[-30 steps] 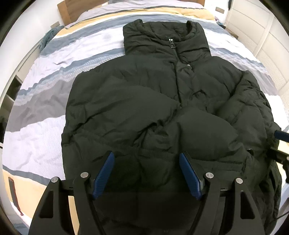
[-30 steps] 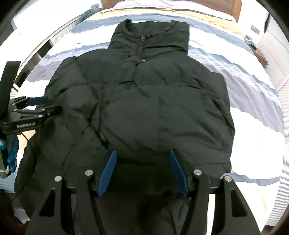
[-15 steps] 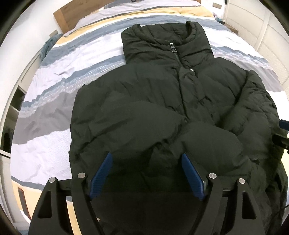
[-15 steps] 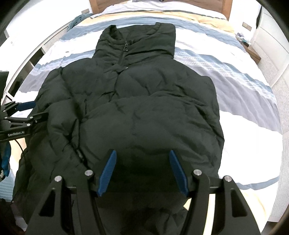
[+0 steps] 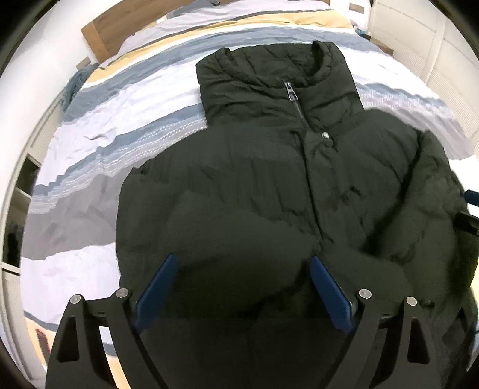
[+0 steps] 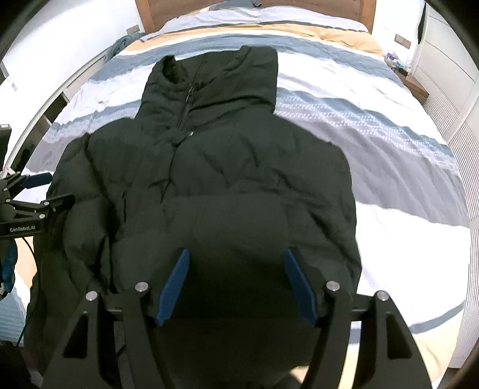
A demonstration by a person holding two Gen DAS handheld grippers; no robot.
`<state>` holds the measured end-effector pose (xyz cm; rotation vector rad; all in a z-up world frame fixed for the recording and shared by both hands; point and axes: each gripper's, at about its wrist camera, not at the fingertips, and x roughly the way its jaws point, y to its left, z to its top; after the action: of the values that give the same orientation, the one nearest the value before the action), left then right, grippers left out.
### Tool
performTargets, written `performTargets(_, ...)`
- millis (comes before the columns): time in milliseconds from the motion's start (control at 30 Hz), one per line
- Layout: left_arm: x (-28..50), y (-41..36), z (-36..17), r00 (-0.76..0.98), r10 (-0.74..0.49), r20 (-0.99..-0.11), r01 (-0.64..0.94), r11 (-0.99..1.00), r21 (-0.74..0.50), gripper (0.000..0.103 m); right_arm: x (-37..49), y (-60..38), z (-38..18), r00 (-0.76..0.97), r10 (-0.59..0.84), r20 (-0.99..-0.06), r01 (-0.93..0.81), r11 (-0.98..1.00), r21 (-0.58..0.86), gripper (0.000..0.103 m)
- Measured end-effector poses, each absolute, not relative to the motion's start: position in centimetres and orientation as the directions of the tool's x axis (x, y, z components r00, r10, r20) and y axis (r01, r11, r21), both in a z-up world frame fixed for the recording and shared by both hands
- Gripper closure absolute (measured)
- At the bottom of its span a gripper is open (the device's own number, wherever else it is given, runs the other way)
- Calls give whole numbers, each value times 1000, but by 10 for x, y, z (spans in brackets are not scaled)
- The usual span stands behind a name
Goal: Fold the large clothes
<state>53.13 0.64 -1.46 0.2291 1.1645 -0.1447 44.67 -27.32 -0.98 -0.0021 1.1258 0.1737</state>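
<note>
A black puffer jacket lies face up on the bed, zipped, collar at the far end; it also shows in the right wrist view. Both sleeves are folded in across the lower front. My left gripper is open and empty above the jacket's lower left part. My right gripper is open and empty above the lower right part. The left gripper also shows at the left edge of the right wrist view, and the right gripper's tip shows at the right edge of the left wrist view.
The bed has a striped cover in grey, blue, white and yellow, with a wooden headboard at the far end. White cabinets stand along the right side. Shelves line the left side.
Both grippers have moved forward and lower toward the jacket, which now fills more of each view. The jacket has not moved. Both stay open.
</note>
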Motion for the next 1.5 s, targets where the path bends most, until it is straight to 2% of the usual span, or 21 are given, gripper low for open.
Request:
performTargets(200, 598, 31, -6, 414, -75, -907, 188, 982, 4, 9, 501, -293, -1, 473, 173, -864, -99, 985, 143, 37)
performTargets(500, 730, 58, -9, 457, -337, -823, 129, 941, -314, 5, 629, -314, 3, 549, 254, -796, -58, 962, 268, 36)
performTargets(667, 790, 72, -32, 488, -383, -784, 28, 905, -424, 5, 692, -313, -4, 571, 289, -768, -63, 949, 310, 36)
performTargets(767, 819, 78, -48, 490, -423, -762, -40, 863, -504, 5, 734, -315, -14, 576, 339, -744, -46, 922, 385, 36)
performTargets(967, 851, 75, -68, 485, -446, -752, -115, 820, -561, 5, 787, -319, -33, 571, 389, -723, 25, 872, 490, 35)
performTargets(1067, 860, 72, -73, 474, -437, -765, -138, 821, -555, 5, 805, -315, -40, 550, 383, -743, 47, 873, 485, 35)
performTargets(1133, 867, 72, -77, 462, -434, -774, -155, 819, -552, 12, 814, -307, -44, 521, 396, -757, 45, 872, 487, 35)
performTargets(1167, 869, 70, -80, 450, -439, -777, -166, 814, -556, 27, 815, -307, -47, 509, 405, -759, 46, 868, 494, 35)
performTargets(1200, 871, 70, -81, 440, -447, -779, -171, 810, -561, 45, 819, -303, -50, 490, 408, -770, 57, 867, 496, 36)
performTargets(1233, 872, 68, -82, 427, -454, -782, -172, 808, -563, 56, 820, -299, -51, 482, 406, -776, 60, 869, 491, 37)
performTargets(1267, 872, 64, -81, 416, -446, -793, -164, 820, -548, 75, 820, -297, -51, 479, 402, -780, 60, 872, 486, 47)
performTargets(1300, 870, 60, -79, 412, -427, -805, -155, 838, -524, 88, 821, -293, -50, 474, 394, -787, 57, 878, 474, 57)
performTargets(1333, 868, 56, -76, 409, -413, -814, -138, 854, -502, 88, 822, -289, -49, 466, 383, -798, 56, 887, 459, 73)
performTargets(1367, 864, 54, -71, 413, -407, -815, -122, 862, -492, 91, 821, -285, -47, 458, 362, -812, 56, 900, 433, 83)
performTargets(1500, 850, 56, -50, 427, -397, -813, -94, 874, -476, 92, 807, -281, -29, 450, 336, -828, 34, 919, 392, 87)
